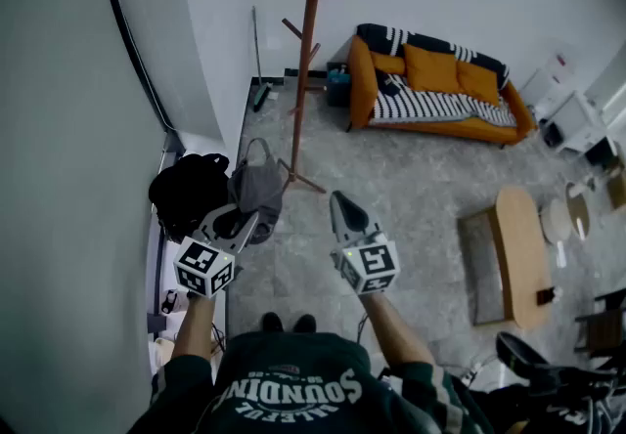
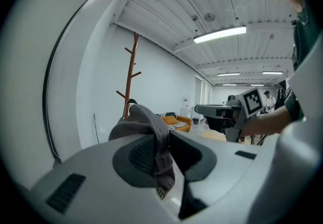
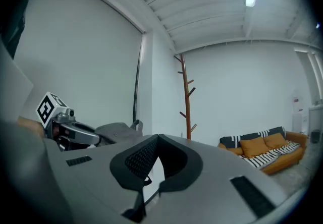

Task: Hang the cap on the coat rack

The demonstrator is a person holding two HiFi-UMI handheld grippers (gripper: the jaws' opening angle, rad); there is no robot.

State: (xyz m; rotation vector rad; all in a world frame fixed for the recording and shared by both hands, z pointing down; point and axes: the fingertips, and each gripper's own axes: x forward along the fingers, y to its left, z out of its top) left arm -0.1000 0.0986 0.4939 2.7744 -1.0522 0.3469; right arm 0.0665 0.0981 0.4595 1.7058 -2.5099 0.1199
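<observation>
A grey cap (image 1: 256,183) is pinched by its fabric between the pads of my left gripper (image 1: 241,217), which is shut on it. In the left gripper view the cap (image 2: 147,123) bulges over the jaws of the left gripper (image 2: 162,153) and hangs down between them. The brown wooden coat rack (image 1: 305,61) stands ahead by the white wall, some way beyond the cap; it also shows as the coat rack (image 2: 132,74) and the coat rack (image 3: 186,98). My right gripper (image 1: 342,205) is to the right of the cap, shut and empty, its tips together in its own view (image 3: 157,138).
A black bag (image 1: 188,190) lies by the wall at the left, just beside the cap. An orange sofa (image 1: 430,85) with striped cushions stands behind the rack on the right. A wooden coffee table (image 1: 523,251) is at the right. A white wall (image 1: 68,129) runs close along the left.
</observation>
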